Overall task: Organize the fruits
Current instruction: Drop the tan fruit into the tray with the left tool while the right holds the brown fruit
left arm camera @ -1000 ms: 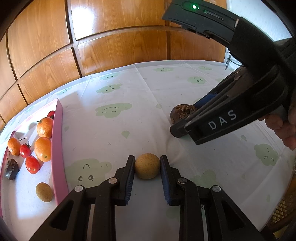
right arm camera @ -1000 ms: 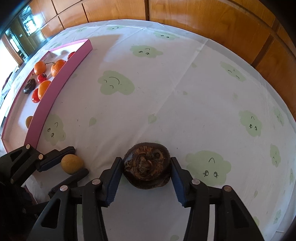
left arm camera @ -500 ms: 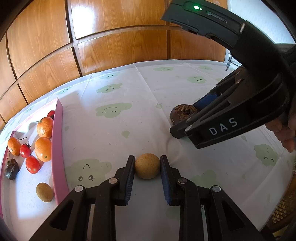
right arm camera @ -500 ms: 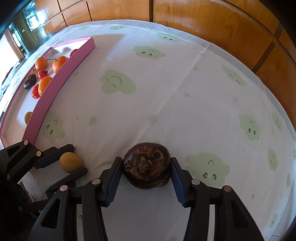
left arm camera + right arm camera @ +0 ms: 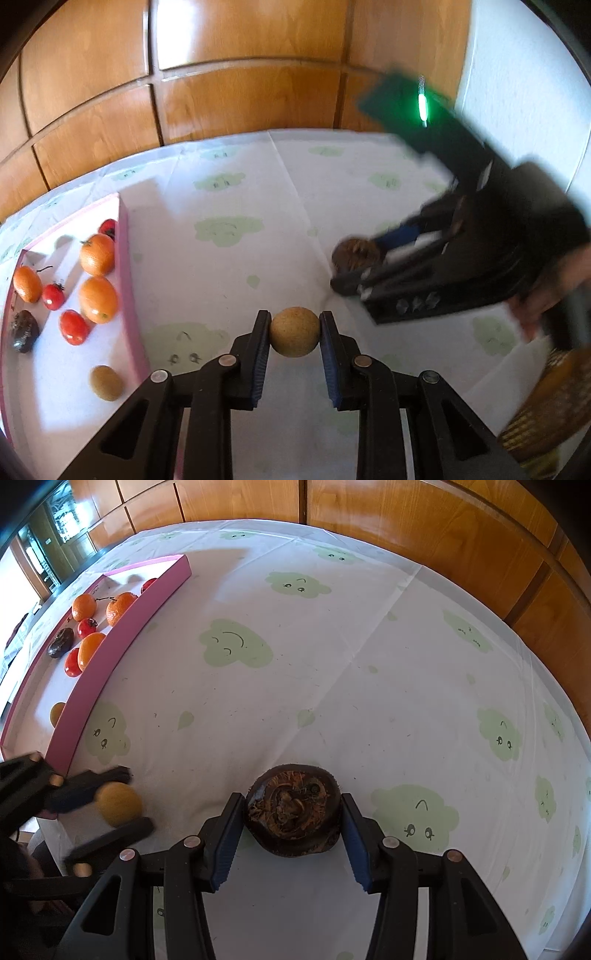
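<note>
My left gripper (image 5: 294, 332) is shut on a small round tan fruit (image 5: 294, 331), lifted a little off the tablecloth; the same fruit (image 5: 119, 804) shows blurred at the lower left of the right wrist view. My right gripper (image 5: 293, 814) is shut on a dark brown, rough, flattish fruit (image 5: 293, 808), its blue pads pressing both sides. That brown fruit (image 5: 354, 252) shows in the left wrist view too, to the right of my left gripper. A pink tray (image 5: 125, 273) at the left holds oranges (image 5: 98, 299), cherry tomatoes (image 5: 74, 326), a dark fruit (image 5: 24, 330) and a tan fruit (image 5: 107, 382).
A white tablecloth with green cloud faces (image 5: 236, 644) covers the table. Wooden wall panels (image 5: 240, 99) stand behind it. A wicker basket (image 5: 550, 402) is at the lower right of the left wrist view. A hand (image 5: 543, 291) holds the right gripper.
My left gripper has risen with the tan fruit, and the tray now looks lower and closer. The right gripper, with the brown fruit, has hardly moved.
</note>
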A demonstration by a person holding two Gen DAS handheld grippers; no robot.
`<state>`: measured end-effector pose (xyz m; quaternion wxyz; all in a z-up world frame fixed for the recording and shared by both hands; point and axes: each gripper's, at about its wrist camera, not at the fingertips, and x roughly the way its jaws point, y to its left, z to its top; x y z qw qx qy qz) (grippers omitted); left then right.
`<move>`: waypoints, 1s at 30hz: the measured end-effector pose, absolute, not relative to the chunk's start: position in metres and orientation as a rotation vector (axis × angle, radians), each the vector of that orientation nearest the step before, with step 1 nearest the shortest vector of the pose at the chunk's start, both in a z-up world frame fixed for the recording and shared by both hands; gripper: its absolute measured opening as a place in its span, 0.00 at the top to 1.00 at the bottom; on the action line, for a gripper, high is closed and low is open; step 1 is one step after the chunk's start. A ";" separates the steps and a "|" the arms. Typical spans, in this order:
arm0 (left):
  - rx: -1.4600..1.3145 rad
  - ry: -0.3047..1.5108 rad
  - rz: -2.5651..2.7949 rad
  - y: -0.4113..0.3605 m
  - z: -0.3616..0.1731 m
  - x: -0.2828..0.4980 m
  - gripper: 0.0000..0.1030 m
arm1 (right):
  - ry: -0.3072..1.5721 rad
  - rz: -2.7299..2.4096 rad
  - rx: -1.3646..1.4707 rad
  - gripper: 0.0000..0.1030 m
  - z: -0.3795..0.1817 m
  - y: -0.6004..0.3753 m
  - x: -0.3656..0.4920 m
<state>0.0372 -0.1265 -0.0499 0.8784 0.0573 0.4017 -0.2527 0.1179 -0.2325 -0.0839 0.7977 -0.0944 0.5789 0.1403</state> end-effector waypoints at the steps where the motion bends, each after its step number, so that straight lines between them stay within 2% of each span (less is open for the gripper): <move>1: 0.093 0.829 -0.525 -0.118 -0.041 0.038 0.75 | 1.242 0.301 -0.204 0.50 -0.084 -0.232 0.118; 7: -0.034 0.808 -0.405 -0.043 -0.013 0.048 0.74 | 1.237 0.296 -0.212 0.50 -0.083 -0.231 0.116; 15: -0.180 0.926 -0.170 0.059 -0.041 0.081 0.74 | 1.234 0.294 -0.216 0.50 -0.082 -0.229 0.115; 30: -0.161 0.955 -0.046 0.078 -0.060 0.084 0.71 | 1.231 0.292 -0.216 0.50 -0.082 -0.230 0.114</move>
